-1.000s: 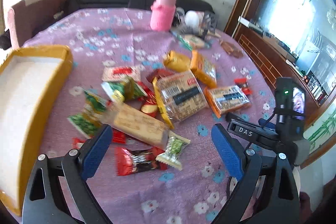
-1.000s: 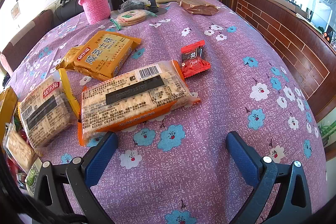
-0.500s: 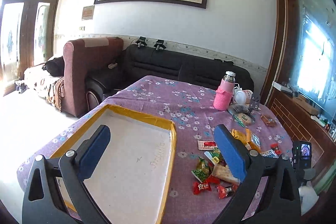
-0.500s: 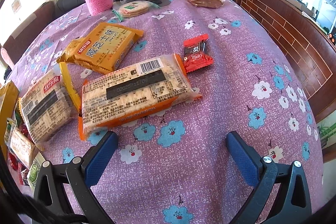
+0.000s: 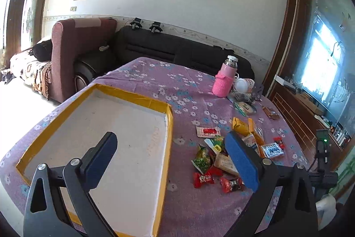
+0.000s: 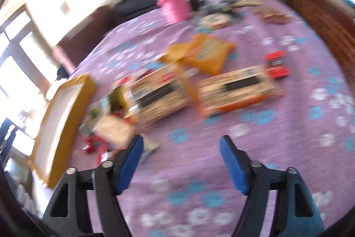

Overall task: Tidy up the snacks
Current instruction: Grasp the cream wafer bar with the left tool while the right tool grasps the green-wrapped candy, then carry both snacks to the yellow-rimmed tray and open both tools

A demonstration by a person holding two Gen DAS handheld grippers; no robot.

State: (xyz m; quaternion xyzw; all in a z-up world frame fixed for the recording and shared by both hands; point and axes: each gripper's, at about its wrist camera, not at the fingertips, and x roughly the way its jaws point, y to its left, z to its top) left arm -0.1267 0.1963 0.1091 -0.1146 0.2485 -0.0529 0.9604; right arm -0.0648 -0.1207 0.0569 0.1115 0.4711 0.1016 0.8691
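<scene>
A shallow tray [image 5: 169, 126] with a yellow rim and a bare white floor lies on the left of the purple flowered table. My left gripper [image 5: 170, 143] hovers over the tray's right rim, jaws wide and closing slightly, nothing between them. To its right lies the snack pile: a green pea packet [image 5: 202, 159], red candies [image 5: 230, 184] and cracker packs [image 5: 271, 150]. The right wrist view is blurred. My right gripper [image 6: 180, 141] hangs above bare cloth in front of two cracker packs [image 6: 235, 90], jaws closing and holding nothing. An orange packet [image 6: 208, 52] and a red candy [image 6: 276, 64] lie beyond; the tray [image 6: 64, 108] is at left.
A pink flask [image 5: 223, 81] and small clutter stand at the table's far side, in front of a dark sofa [image 5: 177, 52]. A wooden cabinet [image 5: 299, 108] runs along the right. The table edge drops off at the near left of the tray.
The left view swung from the snack pile over to the tray and rose. The right gripper's jaws narrowed a lot, and its view pulled back and turned left, now blurred.
</scene>
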